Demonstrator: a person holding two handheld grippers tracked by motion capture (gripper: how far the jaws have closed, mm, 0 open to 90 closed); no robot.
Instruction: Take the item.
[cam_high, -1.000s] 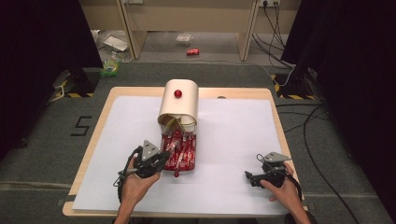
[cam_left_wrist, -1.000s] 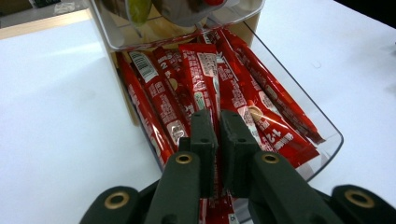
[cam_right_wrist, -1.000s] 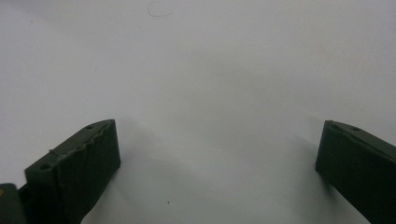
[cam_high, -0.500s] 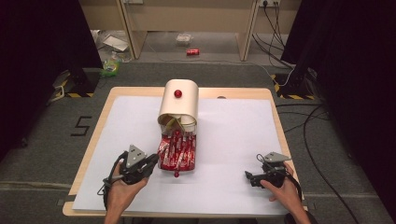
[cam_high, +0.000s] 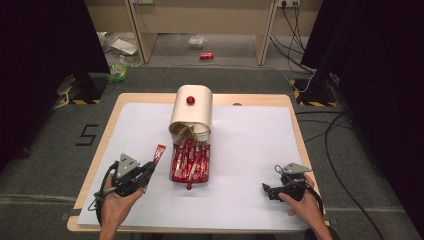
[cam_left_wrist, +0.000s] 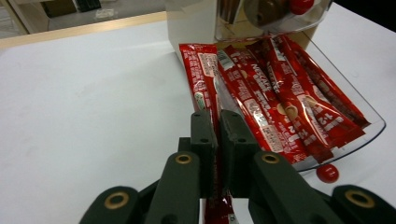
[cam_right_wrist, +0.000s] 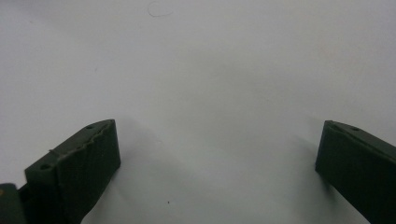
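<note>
While the right gripper rests open, the left gripper pinches a sachet mid-length; it looks light, floppy, slippery.

A wooden surface covered with white paper stands on grey carpet. Black curtains hang at both sides. Beyond, pale wooden furniture legs, black cables, and litter, including a red can.
</note>
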